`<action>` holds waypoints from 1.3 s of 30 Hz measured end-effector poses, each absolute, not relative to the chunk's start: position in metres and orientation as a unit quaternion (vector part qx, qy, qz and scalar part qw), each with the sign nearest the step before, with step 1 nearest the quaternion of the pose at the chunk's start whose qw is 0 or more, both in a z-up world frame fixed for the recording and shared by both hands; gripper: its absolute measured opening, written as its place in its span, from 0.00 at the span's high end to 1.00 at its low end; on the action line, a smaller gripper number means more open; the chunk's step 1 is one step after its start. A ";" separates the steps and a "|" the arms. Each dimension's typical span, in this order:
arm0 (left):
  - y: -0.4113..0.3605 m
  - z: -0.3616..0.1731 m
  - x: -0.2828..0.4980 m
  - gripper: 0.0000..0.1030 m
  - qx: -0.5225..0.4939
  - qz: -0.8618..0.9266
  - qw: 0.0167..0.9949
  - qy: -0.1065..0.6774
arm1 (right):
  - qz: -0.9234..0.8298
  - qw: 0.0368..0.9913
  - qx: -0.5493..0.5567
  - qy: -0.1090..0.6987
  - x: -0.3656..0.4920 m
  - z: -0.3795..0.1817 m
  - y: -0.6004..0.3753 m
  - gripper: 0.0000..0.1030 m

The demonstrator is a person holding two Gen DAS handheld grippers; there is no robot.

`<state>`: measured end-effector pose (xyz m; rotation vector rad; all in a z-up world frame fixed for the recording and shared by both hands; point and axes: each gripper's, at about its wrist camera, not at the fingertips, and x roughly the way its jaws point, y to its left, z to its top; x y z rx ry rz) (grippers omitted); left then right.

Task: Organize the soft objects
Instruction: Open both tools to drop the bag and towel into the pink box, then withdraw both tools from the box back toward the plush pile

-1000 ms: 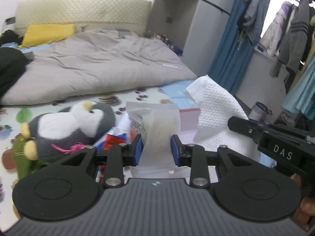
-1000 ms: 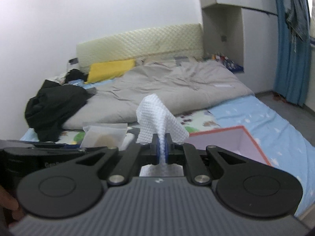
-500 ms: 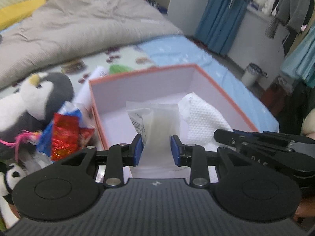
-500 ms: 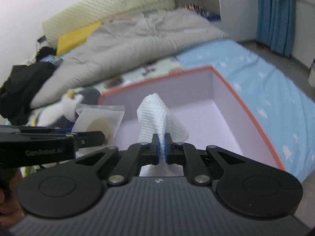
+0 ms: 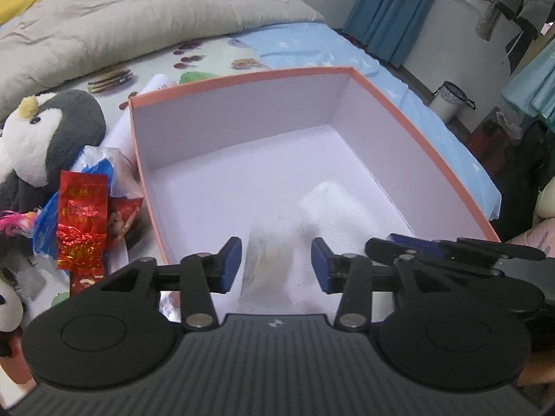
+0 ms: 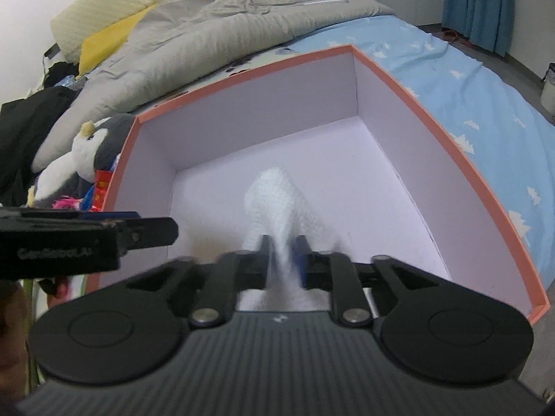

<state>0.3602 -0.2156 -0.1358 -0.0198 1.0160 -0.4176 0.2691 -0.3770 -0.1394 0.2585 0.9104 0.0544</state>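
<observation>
An orange-rimmed box (image 5: 416, 124) with a lilac inside lies on the bed, also seen in the right wrist view (image 6: 433, 121). My left gripper (image 5: 275, 265) hangs over its near edge, jaws opening. A translucent packet (image 5: 267, 263) shows blurred between them, and the pads (image 5: 230, 265) stand clear of it. My right gripper (image 6: 282, 260) is beside it, over the box, jaws opening too. A white waffle cloth (image 6: 277, 201) slips between its fingers without being pressed. In the left wrist view the cloth (image 5: 333, 208) rests on the box floor.
A penguin plush (image 5: 45, 138) lies left of the box, with red snack packets (image 5: 81, 222) and a blue bag (image 5: 100, 166) next to it. A grey duvet (image 6: 208, 31), yellow pillow (image 6: 107, 38) and black clothes (image 6: 27, 121) lie behind. Light blue sheet (image 6: 485, 86) at the right.
Both grippers have come down from above the bed to the box. Their jaws have widened, so the packet and the white cloth are no longer pinched.
</observation>
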 end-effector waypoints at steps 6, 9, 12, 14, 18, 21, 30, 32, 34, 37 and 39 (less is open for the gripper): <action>-0.205 -0.103 0.340 0.50 -0.008 -0.198 0.868 0.455 | 0.023 0.902 0.128 0.412 0.254 -0.118 -0.376 0.64; -0.196 -0.082 0.323 0.50 -0.006 -0.196 0.879 0.434 | 0.027 0.909 0.133 0.395 0.242 -0.101 -0.373 0.64; -0.185 -0.060 0.304 0.50 -0.010 -0.196 0.889 0.413 | 0.032 0.919 0.129 0.372 0.225 -0.081 -0.367 0.64; -0.178 -0.048 0.290 0.48 -0.012 -0.196 0.894 0.402 | 0.037 0.924 0.131 0.357 0.213 -0.069 -0.362 0.64; -0.160 -0.025 0.260 0.43 -0.017 -0.191 0.907 0.376 | 0.042 0.933 0.133 0.332 0.191 -0.047 -0.351 0.64; -0.146 -0.009 0.239 0.43 -0.021 -0.186 0.914 0.359 | 0.049 0.939 0.129 0.314 0.174 -0.031 -0.341 0.64; -0.099 0.023 0.168 0.42 -0.032 -0.168 0.932 0.319 | 0.071 0.951 0.116 0.276 0.126 0.000 -0.306 0.64; -0.089 0.027 0.152 0.42 -0.033 -0.161 0.936 0.312 | 0.077 0.953 0.118 0.268 0.116 0.004 -0.299 0.64; -0.080 0.029 0.139 0.42 -0.039 -0.155 0.938 0.307 | 0.083 0.953 0.122 0.263 0.108 0.007 -0.294 0.64; -0.068 0.030 0.118 0.42 -0.042 -0.148 0.940 0.304 | 0.096 0.954 0.120 0.258 0.096 0.009 -0.283 0.64; -0.062 0.027 0.107 0.42 -0.040 -0.141 0.942 0.302 | 0.104 0.954 0.115 0.256 0.087 0.010 -0.276 0.64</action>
